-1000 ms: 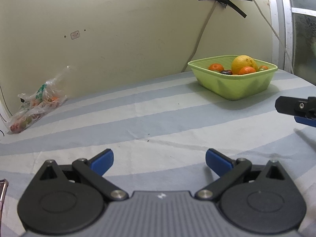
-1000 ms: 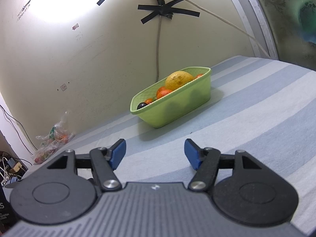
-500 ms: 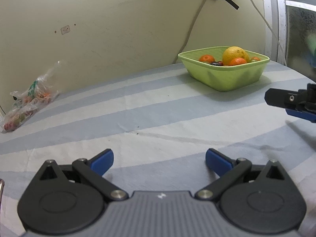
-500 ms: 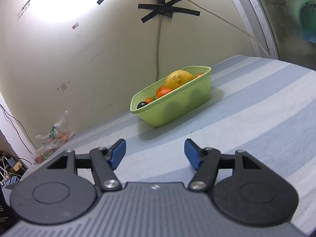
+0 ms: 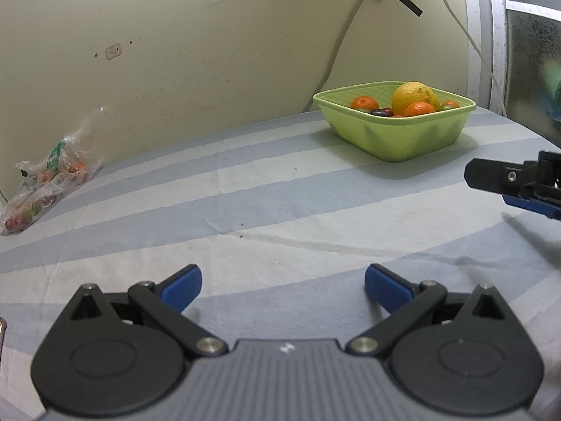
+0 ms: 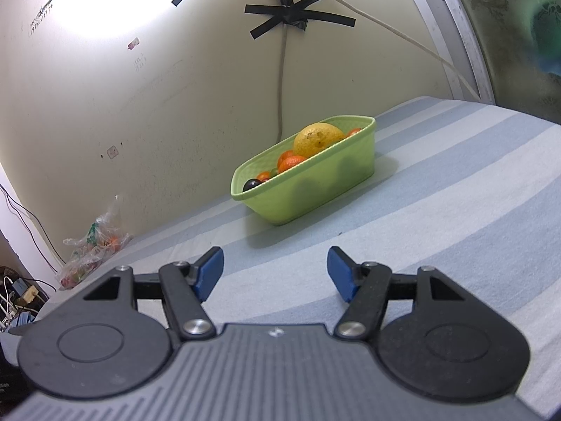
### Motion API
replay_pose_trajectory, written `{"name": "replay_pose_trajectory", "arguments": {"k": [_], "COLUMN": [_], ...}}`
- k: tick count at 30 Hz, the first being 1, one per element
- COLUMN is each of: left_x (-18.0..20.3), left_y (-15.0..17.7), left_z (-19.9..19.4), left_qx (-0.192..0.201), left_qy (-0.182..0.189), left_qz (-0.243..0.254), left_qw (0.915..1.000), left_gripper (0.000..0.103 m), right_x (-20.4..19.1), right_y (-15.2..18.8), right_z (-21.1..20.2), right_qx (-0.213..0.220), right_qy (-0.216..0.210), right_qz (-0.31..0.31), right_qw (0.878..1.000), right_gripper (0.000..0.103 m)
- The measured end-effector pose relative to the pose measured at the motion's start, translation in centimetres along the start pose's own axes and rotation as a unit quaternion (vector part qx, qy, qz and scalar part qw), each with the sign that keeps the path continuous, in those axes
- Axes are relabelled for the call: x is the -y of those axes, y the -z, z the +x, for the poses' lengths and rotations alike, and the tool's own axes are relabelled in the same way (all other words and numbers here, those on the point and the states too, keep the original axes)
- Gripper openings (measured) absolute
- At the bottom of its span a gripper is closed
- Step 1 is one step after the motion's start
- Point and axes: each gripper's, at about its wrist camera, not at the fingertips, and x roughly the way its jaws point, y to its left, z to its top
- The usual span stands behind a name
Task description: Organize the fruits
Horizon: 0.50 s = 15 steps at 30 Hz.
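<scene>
the light green plastic basket point(image 5: 403, 137) stands on the striped surface point(image 5: 245, 217) near the wall, and the fruits are inside it: one big yellow citrus fruit point(image 5: 414, 96) that rises above the rim, some small orange tangerines point(image 5: 419, 108) around it, and a dark round fruit point(image 5: 378, 112) low in the middle. in the right wrist view the same basket point(image 6: 315, 189) is seen from its long side, with the yellow citrus fruit point(image 6: 317, 139) at the far end and the dark round fruit point(image 6: 251, 185) at the near corner. a grey cable point(image 6: 280, 80) goes down the wall behind the basket, under a cross of black tape point(image 6: 298, 19). far to the left, at the edge of the surface by the wall, lies a clear plastic bag point(image 5: 49, 179) with more small fruits inside, orange and reddish ones; it is well apart from the basket. the left gripper point(image 5: 282, 286) hovers low over the cloth with its blue fingers point(image 5: 180, 286) spread wide and nothing between them. the right gripper point(image 6: 275, 273) is also spread wide and carries nothing, and it points toward the basket from some way off. its black tip with the blue pad is visible at the right border of the left wrist view point(image 5: 515, 184), above the cloth, near the basket but not touching it.
</scene>
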Motion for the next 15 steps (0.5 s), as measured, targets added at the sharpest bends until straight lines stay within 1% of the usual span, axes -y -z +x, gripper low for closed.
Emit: {"name": "replay_pose_trajectory", "arguments": {"k": [9, 15], "left_x": [-0.18, -0.08], "left_y": [-0.03, -0.01], "left_z": [-0.19, -0.35], "left_qx": [0.009, 0.022], "left_qy": [-0.013, -0.031], "left_qz": [-0.001, 0.004], "left_qw": [0.9999, 0.9993], "left_gripper": [0.103, 0.103], "right_x": [0.02, 0.08], "right_y": [0.23, 0.18], "right_z": [-0.10, -0.22], "right_qx": [0.002, 0.004], "right_qy": [0.000, -0.001], "right_qz": [0.001, 0.003], "right_qw": [1.000, 1.000], "right_gripper": [0.068, 0.068]}}
